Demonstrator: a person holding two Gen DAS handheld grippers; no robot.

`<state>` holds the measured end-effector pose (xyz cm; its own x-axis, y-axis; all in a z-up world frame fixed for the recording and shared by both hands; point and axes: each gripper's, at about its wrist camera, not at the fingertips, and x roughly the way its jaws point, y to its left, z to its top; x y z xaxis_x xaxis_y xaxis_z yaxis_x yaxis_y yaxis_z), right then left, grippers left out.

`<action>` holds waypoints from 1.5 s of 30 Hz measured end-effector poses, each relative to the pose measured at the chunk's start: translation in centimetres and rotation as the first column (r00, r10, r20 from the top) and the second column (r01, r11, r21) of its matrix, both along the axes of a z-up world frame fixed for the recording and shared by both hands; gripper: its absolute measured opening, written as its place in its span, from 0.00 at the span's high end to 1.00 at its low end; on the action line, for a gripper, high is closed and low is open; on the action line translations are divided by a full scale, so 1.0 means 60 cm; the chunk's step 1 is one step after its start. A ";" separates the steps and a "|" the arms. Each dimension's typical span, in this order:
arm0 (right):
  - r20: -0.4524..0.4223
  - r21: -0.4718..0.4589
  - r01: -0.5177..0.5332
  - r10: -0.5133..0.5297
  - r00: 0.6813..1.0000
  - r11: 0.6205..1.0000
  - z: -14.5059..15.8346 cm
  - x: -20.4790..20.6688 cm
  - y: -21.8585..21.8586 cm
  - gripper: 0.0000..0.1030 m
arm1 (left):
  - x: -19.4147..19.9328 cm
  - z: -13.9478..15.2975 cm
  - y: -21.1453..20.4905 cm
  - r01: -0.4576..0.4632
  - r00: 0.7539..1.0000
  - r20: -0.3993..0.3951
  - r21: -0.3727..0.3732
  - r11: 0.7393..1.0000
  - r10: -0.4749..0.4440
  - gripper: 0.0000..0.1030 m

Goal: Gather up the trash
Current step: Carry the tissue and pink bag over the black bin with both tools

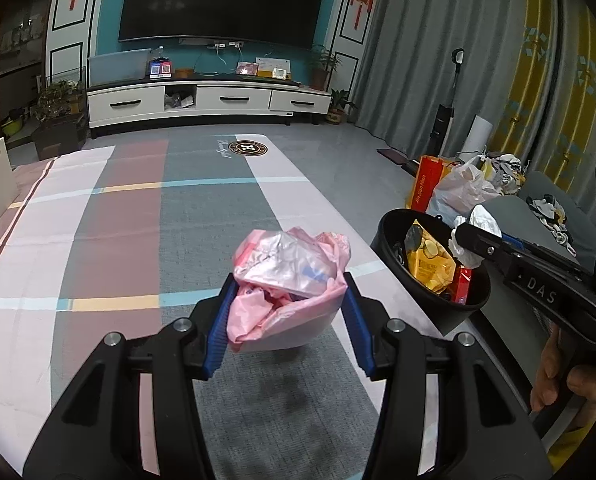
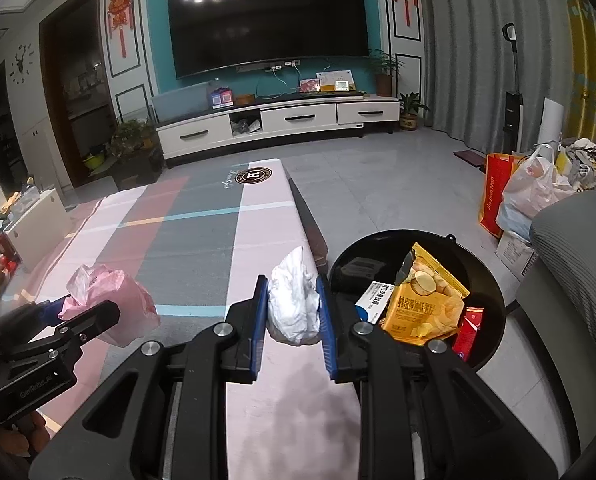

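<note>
Left hand-held gripper (image 1: 286,316): I held it over the counter, left of the bin, its blue pads pinching a pink bag.
Pink bag (image 1: 286,280): crumpled plastic, bulging up between my left pads, lifted clear of the counter with its shadow below; it sat left of the bin and apart from it.
Right hand-held gripper (image 2: 294,312): I held it just left of the bin, over the counter's edge, its pads pressed on a white wad.
White wad (image 2: 294,300): crumpled tissue or paper, I could not tell which, squeezed between my right pads; in the left wrist view it hung at the bin's rim.
Bin (image 2: 494,264): black and round, standing on the floor right against the counter's edge, its mouth wide.
Chip bag (image 2: 426,300): yellow, lying inside the bin, leaning toward the middle.
White box (image 2: 378,296): inside the bin, just left of the chip bag.
Red pack (image 2: 468,330): inside the bin, just right of the chip bag.
Counter (image 2: 202,240): covered with a checked cloth of pink, grey and white, reaching away left of the bin.
My right hand (image 1: 566,380): fingers wrapped round the grip, nearer to me than the bin.
Shopping bags (image 2: 530,192): one red and one white, on the floor beyond the bin.
</note>
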<state>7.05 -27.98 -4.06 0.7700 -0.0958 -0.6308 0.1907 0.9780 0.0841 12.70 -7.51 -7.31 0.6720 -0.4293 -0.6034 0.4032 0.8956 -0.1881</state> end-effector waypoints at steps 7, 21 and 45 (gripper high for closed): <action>-0.005 -0.002 -0.001 0.001 1.000 1.000 -0.003 0.001 0.000 0.76 | -0.001 0.003 0.003 0.005 1.000 -0.001 -0.010 1.000 -0.005 0.50; 0.002 0.017 0.006 -0.006 1.000 1.000 -0.003 -0.009 -0.021 0.76 | -0.016 0.014 -0.033 0.037 0.999 0.019 0.017 0.999 -0.038 0.50; 0.016 0.092 0.040 -0.042 0.999 0.995 -0.001 -0.032 -0.078 0.76 | -0.025 0.024 -0.127 0.106 0.994 0.029 0.093 0.990 -0.110 0.50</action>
